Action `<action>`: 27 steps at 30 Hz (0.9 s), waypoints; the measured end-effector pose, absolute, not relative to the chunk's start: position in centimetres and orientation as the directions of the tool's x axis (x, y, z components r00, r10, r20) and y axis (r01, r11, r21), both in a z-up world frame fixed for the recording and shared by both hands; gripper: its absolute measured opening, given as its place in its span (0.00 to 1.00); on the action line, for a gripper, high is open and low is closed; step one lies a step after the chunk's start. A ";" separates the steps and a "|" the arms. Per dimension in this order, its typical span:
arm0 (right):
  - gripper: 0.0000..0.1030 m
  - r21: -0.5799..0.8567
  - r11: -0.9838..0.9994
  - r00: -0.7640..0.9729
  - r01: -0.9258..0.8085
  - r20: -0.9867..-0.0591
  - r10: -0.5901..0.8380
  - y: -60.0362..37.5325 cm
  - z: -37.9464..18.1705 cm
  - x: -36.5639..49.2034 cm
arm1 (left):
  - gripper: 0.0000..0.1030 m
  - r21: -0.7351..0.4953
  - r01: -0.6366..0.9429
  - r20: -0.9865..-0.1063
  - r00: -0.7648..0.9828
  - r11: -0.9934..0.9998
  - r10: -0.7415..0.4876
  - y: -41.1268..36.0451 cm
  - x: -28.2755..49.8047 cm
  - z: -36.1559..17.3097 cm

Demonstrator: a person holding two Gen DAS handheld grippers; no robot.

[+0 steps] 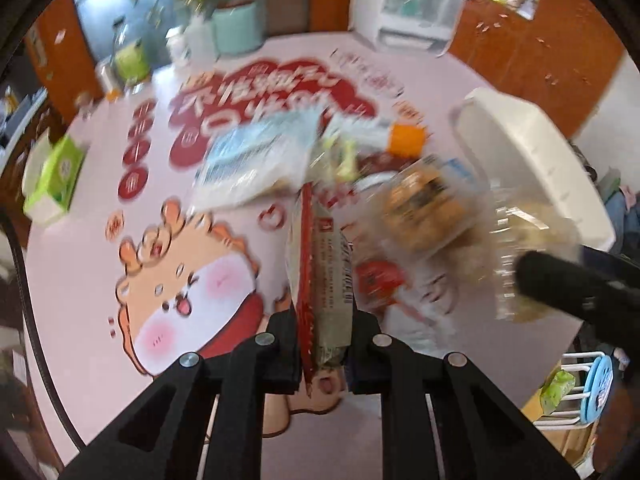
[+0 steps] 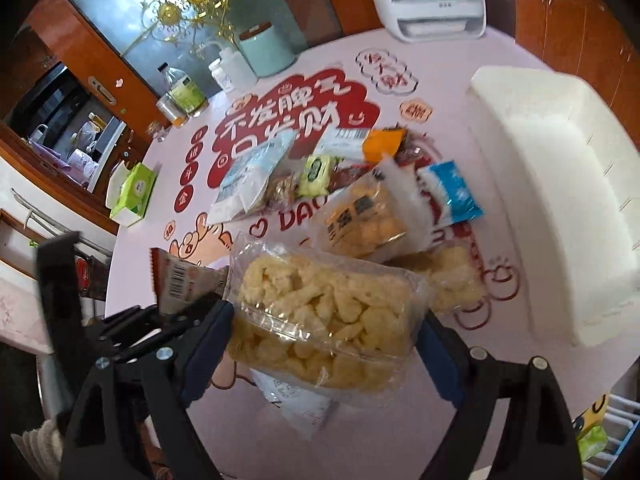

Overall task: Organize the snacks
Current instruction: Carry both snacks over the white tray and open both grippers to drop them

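Left gripper (image 1: pixel 323 344) pinches a slim red-edged snack packet (image 1: pixel 320 276) upright; right gripper (image 2: pixel 326 344), jaws wide, clamps a clear tray of puffed snacks (image 2: pixel 324 308) near the white bin (image 2: pixel 560 184).

Pink printed table (image 2: pixel 320 440), snack packets (image 2: pixel 360 216), white bin (image 2: pixel 560 200)

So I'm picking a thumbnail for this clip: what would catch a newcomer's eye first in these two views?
Probably the clear tray of pale yellow snacks, filling the foreground between the pads of the right gripper. Next, the slim red-edged packet clamped upright in the left gripper, above a pink tablecloth with a cartoon animal. Behind both, loose snack packs lie mid-table, with a white bin to their right.
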State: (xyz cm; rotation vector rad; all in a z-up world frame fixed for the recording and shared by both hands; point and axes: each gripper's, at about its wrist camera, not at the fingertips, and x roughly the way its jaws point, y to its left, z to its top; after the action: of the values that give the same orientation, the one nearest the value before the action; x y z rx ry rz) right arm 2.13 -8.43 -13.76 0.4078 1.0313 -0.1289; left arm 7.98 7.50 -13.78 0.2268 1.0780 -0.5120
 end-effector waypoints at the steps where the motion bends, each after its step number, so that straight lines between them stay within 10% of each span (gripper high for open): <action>1: 0.86 0.264 0.922 0.530 0.284 -0.845 0.079 -8.9 -13.2 1.8 | 0.12 -0.060 0.510 -0.875 0.387 0.858 -0.291 7.2 7.6 -12.9; 24: 0.87 0.059 0.945 0.541 0.321 -0.831 -0.132 -34.2 -8.8 -4.4 | 0.15 -0.095 0.552 -0.819 0.430 0.828 -0.381 -21.6 3.9 -5.7; 27: 0.88 0.021 0.944 0.513 0.330 -0.843 -0.161 -35.3 -10.0 -4.5 | 0.51 -0.084 0.563 -0.834 0.412 0.822 -0.367 -23.8 3.6 -6.7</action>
State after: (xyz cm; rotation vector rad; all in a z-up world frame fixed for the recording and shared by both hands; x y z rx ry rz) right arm -4.50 -35.31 -10.04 0.1877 0.9904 -0.2970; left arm 3.65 -23.79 -6.73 0.2228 0.9851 -0.5907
